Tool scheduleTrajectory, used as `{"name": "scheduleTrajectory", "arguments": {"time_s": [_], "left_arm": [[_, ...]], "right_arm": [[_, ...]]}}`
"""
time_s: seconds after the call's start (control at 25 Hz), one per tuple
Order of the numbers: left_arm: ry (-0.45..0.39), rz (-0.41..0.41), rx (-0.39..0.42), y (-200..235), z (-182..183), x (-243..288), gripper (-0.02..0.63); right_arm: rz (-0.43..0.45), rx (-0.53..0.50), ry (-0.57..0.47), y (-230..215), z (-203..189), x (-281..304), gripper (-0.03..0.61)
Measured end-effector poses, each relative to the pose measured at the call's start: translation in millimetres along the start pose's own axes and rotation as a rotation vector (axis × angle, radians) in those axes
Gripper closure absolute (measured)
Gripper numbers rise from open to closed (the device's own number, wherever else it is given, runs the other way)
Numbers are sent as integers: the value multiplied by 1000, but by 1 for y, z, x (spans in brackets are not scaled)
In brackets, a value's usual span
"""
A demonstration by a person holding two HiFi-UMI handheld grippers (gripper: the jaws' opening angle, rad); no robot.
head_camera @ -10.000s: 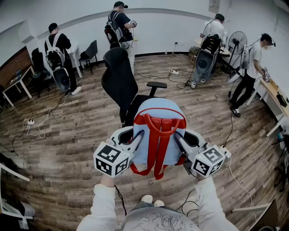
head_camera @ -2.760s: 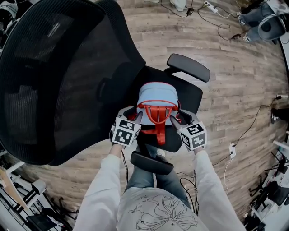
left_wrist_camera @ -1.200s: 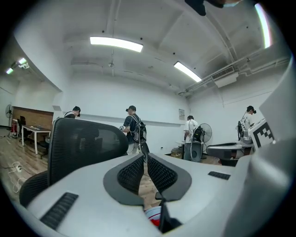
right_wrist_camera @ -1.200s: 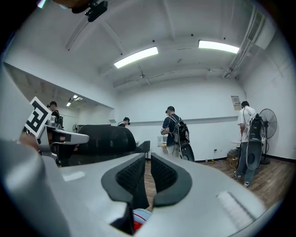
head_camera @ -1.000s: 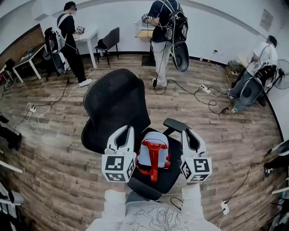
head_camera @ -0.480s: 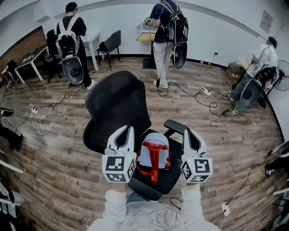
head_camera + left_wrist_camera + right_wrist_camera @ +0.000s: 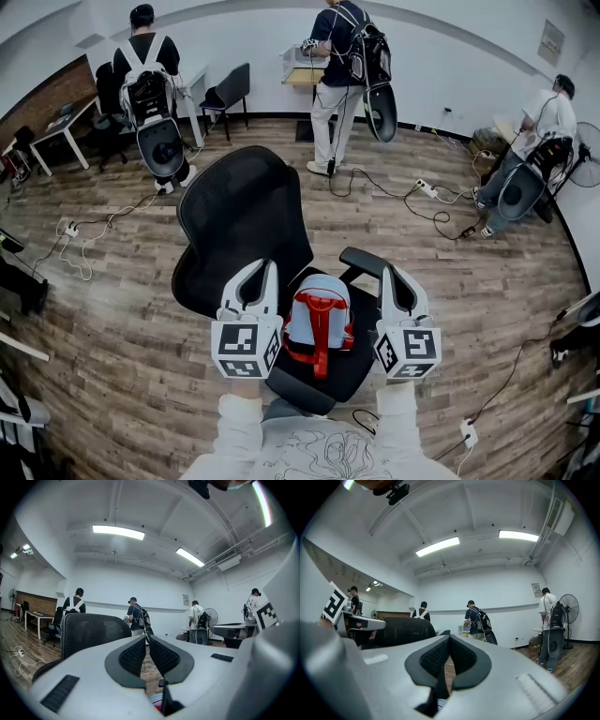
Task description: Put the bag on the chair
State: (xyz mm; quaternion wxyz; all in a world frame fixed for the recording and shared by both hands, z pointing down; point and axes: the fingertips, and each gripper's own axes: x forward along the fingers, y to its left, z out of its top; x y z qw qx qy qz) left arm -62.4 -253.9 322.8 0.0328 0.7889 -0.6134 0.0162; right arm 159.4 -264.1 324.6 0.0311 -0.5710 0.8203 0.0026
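Note:
A light-blue backpack (image 7: 319,314) with red straps stands on the seat of a black mesh office chair (image 7: 246,220), leaning toward the backrest. My left gripper (image 7: 263,273) hovers just left of the bag, and my right gripper (image 7: 391,277) hovers just right of it. Neither touches the bag. In the left gripper view the left gripper (image 7: 146,638) has its pads meeting at the tips with nothing between them. The right gripper (image 7: 449,637), in its own view, is shut and empty too. The chair backrest (image 7: 93,630) shows beyond the left jaws.
The chair's armrests (image 7: 370,263) flank the bag. Cables and power strips (image 7: 427,190) trail over the wooden floor. Several people with backpacks stand at the back, one (image 7: 150,75) near a white desk, one (image 7: 342,56) in the middle. A small black chair (image 7: 228,89) stands by the wall.
Both grippers and the bag have stayed where they were. The person at the back left has stepped further right, and the person in the middle has shifted.

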Motion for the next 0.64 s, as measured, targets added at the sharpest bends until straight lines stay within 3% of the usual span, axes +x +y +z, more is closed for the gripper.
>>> {"name": "scheduleTrajectory", "arguments": {"time_s": [0.64], "left_arm": [[7,2,-7,4,-6,-7,583]], "right_arm": [[4,9,13,5,-8,-3,568]]}}
